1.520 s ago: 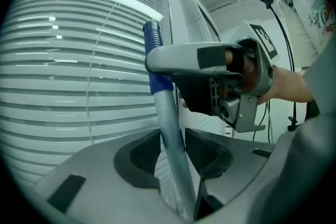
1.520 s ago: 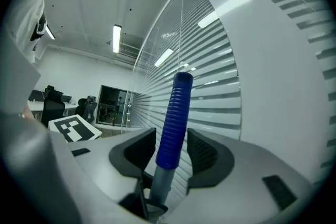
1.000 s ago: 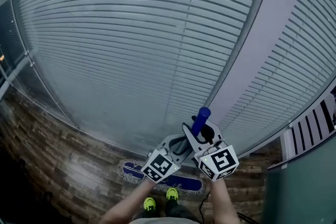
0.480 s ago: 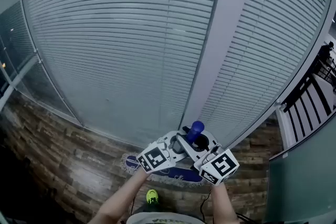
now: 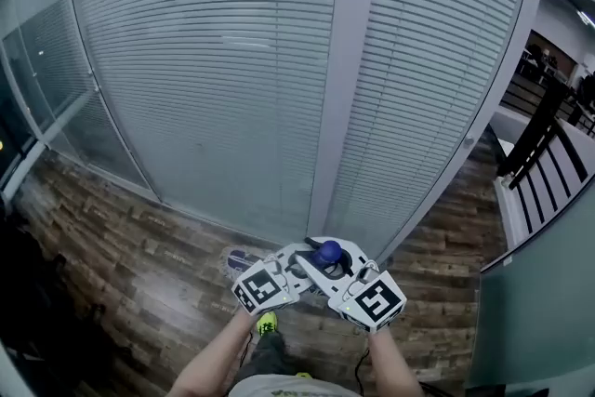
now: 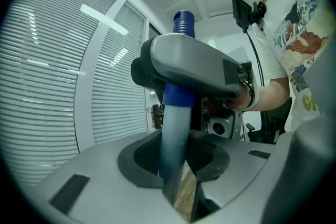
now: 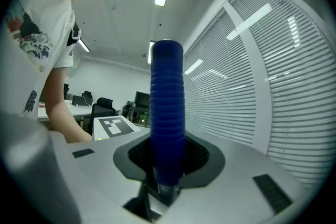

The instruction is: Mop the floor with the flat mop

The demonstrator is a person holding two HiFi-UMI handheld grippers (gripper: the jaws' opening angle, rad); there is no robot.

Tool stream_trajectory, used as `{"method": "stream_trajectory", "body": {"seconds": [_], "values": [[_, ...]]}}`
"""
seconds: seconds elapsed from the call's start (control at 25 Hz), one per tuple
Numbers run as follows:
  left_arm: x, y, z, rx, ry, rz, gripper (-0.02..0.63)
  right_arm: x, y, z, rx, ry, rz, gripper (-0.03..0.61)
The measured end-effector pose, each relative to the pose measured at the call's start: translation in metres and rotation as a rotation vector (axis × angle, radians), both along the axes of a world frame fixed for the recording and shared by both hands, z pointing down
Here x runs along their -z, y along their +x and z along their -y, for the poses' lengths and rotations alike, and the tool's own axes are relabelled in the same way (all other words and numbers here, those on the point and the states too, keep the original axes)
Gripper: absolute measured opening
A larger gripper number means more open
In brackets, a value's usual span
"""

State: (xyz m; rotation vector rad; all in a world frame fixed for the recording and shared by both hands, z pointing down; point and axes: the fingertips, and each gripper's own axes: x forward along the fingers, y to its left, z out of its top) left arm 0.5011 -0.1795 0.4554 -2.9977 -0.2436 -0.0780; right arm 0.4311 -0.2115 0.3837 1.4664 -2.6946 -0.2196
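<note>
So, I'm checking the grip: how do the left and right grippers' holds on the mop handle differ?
Place: the right gripper sits topmost on the mop handle, the left gripper just below. Surface: right grips ribbed blue grip, left smooth pale shaft. Shared: both pairs of fingers have just been closing on it.

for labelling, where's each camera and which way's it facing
Head view: on head, steeply down: floor, left hand-held gripper, right hand-held gripper, forearms.
Left gripper view: rides its hand-held gripper, along jaws at mop handle; torso shows.
Right gripper view: rides its hand-held gripper, facing blinds; arm shows.
Shared: mop handle, both jaw pairs just closing on it.
</note>
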Motion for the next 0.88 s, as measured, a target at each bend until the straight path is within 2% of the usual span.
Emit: {"method": "stream_trajectory", "body": {"seconds": [0.2,0.4,0.56,0.88], "values": [[-0.019,-0.025,-0.064,0.042,-0.045,0.040,0.097,-0.019,-0.032,-0.068,0.068,0.050,-0.103,0.106],[-0.041,-0.045,-0.119,0.026,-0.046,0.091,0.121,-0.036,-0.054,-0.126,0.049,0.108,-0.101,0.106],[-0.055,-0.065,-0.153,0.007,-0.068,0.169,0.121,-0.056,-0.076,-0.163,0.066,0.077,-0.158,0.106],[-0.091,-0.140,-0.244,0.006,-0.089,0.276,0.144,-0.095,-0.158,-0.259,0.147,-0.003,-0.166,0.121]]}}
